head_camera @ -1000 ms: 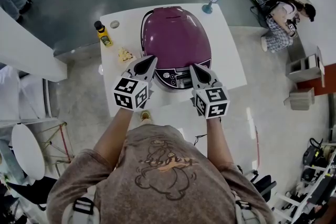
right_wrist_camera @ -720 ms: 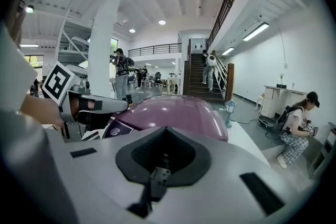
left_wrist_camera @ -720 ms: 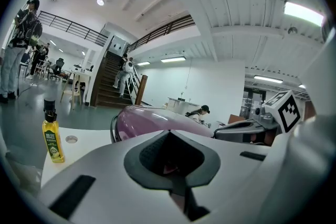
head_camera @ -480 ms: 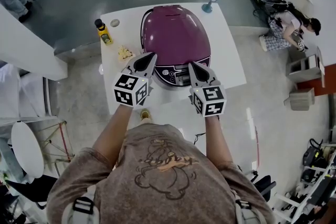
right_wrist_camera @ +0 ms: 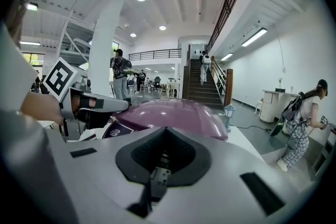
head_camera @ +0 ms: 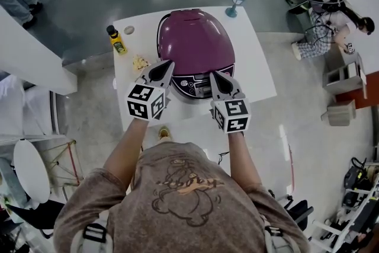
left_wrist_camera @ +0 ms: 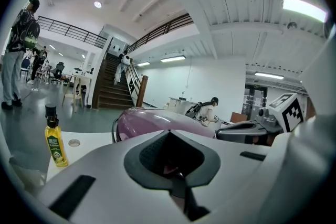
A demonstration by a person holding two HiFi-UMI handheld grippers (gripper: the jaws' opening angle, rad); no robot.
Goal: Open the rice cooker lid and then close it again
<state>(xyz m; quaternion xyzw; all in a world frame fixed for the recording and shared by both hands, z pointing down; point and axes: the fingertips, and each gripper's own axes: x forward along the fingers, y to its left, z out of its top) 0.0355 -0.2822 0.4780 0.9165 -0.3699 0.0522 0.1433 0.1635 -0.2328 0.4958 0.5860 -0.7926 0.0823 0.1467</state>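
– Fingers on my left gripper are pressed together with nothing between them. My right gripper is closed and empty too.

– Where's the cooker?

– The purple rice cooker sits mid-table, just ahead of both tips, with its lid down. My left tip is at the front left shoulder and my right is at the right end of the control panel. Whether either touches, I can't tell.

– So how do you open it well?

– I reckon the latch is at the front, above the panel, though I can't pick it out. A closed tip makes a good poker, so I'd press straight and square with one gripper only. The other goes against the body so the cooker doesn't slide. Then I'd lift from under the front lip and follow the lid's arc back rather than shove.

– Room to move?

– Plenty of open air above. The cooker's back is close to the far edge of the white table, so no pushing forward. A yellow bottle stands at the far left and a glass goblet at the far right corner. Both are clear of the lid's swing, I judge.
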